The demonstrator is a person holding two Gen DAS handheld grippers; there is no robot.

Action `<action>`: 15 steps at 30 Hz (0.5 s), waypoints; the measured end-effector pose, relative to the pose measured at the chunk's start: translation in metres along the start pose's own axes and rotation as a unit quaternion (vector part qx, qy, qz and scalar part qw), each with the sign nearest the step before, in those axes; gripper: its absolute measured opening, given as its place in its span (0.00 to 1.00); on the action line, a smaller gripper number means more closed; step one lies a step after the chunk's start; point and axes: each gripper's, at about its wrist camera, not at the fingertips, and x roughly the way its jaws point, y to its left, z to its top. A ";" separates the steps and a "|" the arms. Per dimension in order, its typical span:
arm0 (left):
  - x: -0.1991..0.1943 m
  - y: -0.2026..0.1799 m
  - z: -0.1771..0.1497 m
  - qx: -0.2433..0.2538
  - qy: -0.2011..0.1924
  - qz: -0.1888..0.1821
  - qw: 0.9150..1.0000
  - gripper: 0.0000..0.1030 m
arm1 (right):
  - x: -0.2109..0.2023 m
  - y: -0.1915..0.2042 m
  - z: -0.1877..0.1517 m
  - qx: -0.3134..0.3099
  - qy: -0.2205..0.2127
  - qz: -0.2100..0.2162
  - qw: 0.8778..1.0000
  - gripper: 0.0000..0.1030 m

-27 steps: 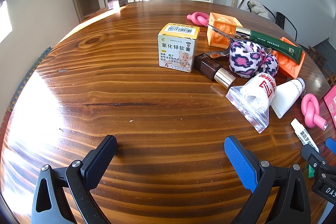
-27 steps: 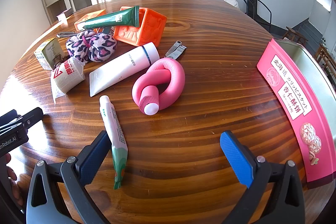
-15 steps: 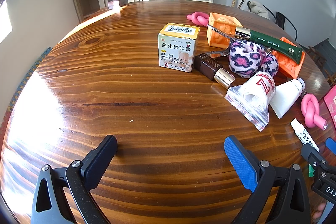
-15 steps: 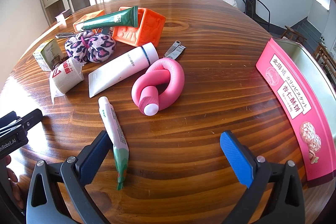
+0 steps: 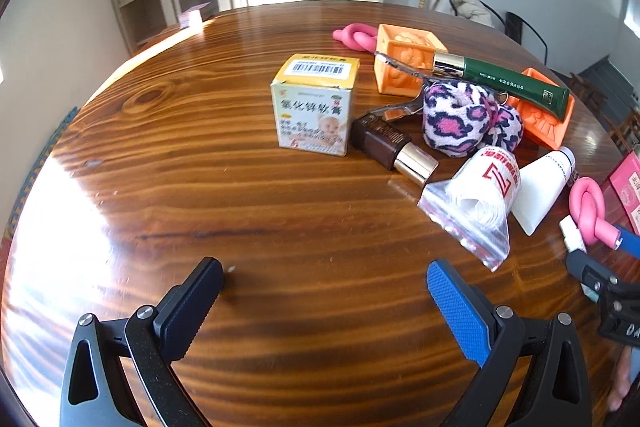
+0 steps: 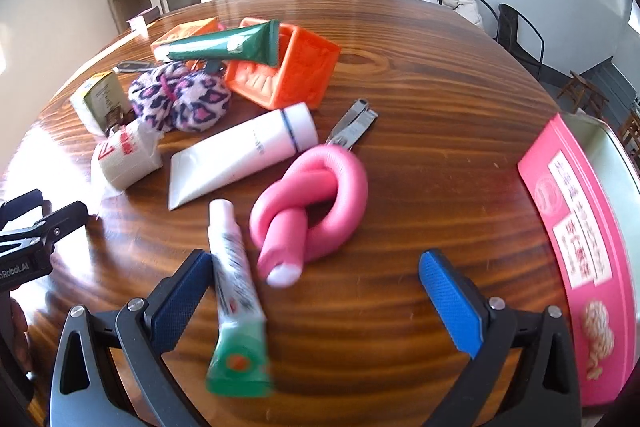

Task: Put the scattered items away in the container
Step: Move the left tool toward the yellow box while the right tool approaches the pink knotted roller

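The left gripper (image 5: 324,291) is held over a bare stretch of the round wooden counter (image 5: 200,155), its jaws spread wide with nothing between them. The right gripper (image 6: 314,283) is likewise spread wide; a small white-and-green tube (image 6: 236,291) lies on the counter just inside its dark left finger, and the blunt end of a knotted pink foam roller (image 6: 316,199) sits between the jaws, but neither is pressed by the pads. The scattered items are gathered on the counter ahead of the right gripper and to the right of the left one. A yellow-and-white medicine box (image 5: 314,103) stands upright, with a brown bottle with a gold cap (image 5: 392,151) lying just beside it. A leopard-print plush item (image 5: 468,119) is seen touching a bagged roll of white bandage (image 5: 480,191). A large white tube (image 6: 240,155) lies near the pink roller, and nail clippers (image 6: 354,125) rest beside that tube's cap. A dark green tube (image 6: 228,45) is propped across two orange moulded blocks (image 6: 296,75). A second pink roller (image 5: 356,35) lies behind the farther orange block. The container (image 6: 592,219), a pink-sided tin with a pale interior, stands at the counter's right edge, well apart from the pile.
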 end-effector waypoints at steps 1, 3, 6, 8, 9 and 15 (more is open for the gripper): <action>0.001 0.000 0.002 0.000 0.000 0.000 1.000 1.00 | 0.002 -0.003 0.003 0.003 0.000 -0.002 1.000 1.00; 0.002 -0.001 0.004 -0.006 0.000 0.005 1.000 1.00 | 0.004 -0.004 0.005 0.007 0.000 -0.004 1.000 1.00; 0.003 -0.003 0.006 -0.019 -0.001 0.015 1.000 1.00 | 0.004 -0.002 0.003 0.006 -0.001 -0.005 1.000 1.00; 0.007 -0.001 0.009 -0.033 0.000 0.025 0.999 1.00 | 0.004 -0.004 0.002 0.006 -0.001 -0.005 1.000 1.00; 0.008 -0.001 0.011 -0.040 0.000 0.030 0.999 1.00 | 0.003 -0.004 0.001 0.005 -0.001 -0.005 1.000 1.00; 0.006 -0.003 0.008 -0.048 -0.001 0.035 0.998 1.00 | -0.002 -0.006 -0.006 -0.013 -0.002 0.007 1.000 1.00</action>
